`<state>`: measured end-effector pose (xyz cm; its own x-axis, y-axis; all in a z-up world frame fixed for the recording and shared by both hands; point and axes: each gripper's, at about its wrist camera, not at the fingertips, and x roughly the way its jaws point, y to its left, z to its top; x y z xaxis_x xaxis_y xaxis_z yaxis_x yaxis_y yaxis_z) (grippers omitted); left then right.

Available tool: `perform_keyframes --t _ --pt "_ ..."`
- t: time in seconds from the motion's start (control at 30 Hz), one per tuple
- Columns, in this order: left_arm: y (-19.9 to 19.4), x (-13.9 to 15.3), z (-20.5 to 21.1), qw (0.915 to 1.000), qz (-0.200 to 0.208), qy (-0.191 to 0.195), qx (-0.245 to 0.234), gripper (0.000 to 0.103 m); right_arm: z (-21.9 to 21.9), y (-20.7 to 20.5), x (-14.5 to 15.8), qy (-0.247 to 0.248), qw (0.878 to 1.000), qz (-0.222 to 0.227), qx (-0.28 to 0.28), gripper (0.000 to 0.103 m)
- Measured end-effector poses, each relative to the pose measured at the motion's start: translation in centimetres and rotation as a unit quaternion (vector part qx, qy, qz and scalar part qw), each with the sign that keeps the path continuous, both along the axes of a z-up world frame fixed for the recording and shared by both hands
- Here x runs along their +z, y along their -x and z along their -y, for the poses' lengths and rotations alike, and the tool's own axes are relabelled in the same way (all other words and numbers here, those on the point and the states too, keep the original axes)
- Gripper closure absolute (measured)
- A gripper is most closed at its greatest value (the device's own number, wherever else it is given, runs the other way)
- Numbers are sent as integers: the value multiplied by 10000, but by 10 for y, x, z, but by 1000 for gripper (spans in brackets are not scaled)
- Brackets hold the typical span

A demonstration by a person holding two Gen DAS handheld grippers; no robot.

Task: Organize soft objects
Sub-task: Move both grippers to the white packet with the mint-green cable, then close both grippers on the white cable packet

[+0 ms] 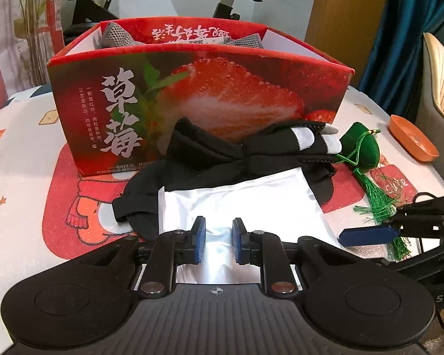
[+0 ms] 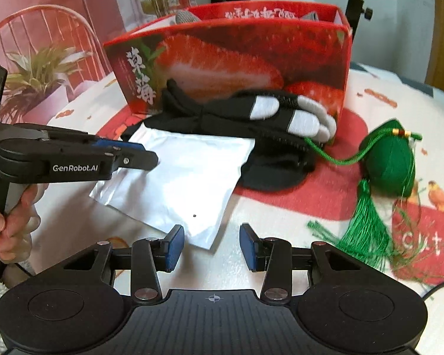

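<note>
Near edge of the tabletop: left gripper is clamped narrow on the near end of the silver foil pouch, with the foil creased up between the pads. Right gripper has its jaws half spread; the pouch's near corner sits between the pads and neither pad presses it, so no grip there. The person's hand is on the left handle. The pouch lies flat near the middle of the near edge, its far end overlapping a black cloth. Judgement: the pouch is light, thin, slick and crinkly, and will flop and could slide out. Pinch an edge seam or a corner, not the flat middle. Behind it is a black glove pair with grey fingertips, soft and easy to bunch. Toward the right edge is a green tasselled sachet, best taken by the padded body since the tassel could snag. Further right is an orange dish. Toward the far edge is the red strawberry box, open on top, with a grey knit item already inside. It is the likely drop spot.
</note>
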<state>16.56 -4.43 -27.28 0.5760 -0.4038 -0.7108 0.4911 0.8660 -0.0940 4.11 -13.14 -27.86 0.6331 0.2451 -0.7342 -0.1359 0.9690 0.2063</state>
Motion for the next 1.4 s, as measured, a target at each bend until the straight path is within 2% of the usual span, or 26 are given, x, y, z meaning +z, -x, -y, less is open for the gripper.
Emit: perform_keyframes --t 0.4,0.53,0.6,0.67,0.7,0.83,0.97,1.17,1.23,1.4 --pt "-3 1 -8 9993 -140 243 230 82 -5 -1 -3 -152 9998 -31 161 63" --pt "-8 1 -11 9986 -263 362 289 82 -19 0 -3 163 9988 75 464 64" --pt "-9 1 -11 9984 -291 376 294 82 -31 2 -5 628 9950 197 755 65" --pt "-9 2 -10 9985 -288 356 293 82 -44 6 -6 1172 9862 399 1098 69" --pt "-9 2 -10 9986 -285 345 289 82 -47 6 -7 1251 9842 452 1168 71" --pt "-9 2 -11 9985 -306 371 275 82 -48 2 -5 1225 9843 492 1168 76" --pt "-10 2 -11 9984 -319 374 278 82 -48 3 -4 1269 9836 519 1168 77" --pt "-9 1 -10 9983 -314 395 303 82 -57 3 -8 1653 9732 786 1394 76" --pt "-9 1 -10 9982 -321 402 296 82 -59 1 -8 1676 9726 848 1372 79" --pt "-12 13 -23 9971 -377 646 162 81 -57 -2 -5 1633 9751 929 1179 83"
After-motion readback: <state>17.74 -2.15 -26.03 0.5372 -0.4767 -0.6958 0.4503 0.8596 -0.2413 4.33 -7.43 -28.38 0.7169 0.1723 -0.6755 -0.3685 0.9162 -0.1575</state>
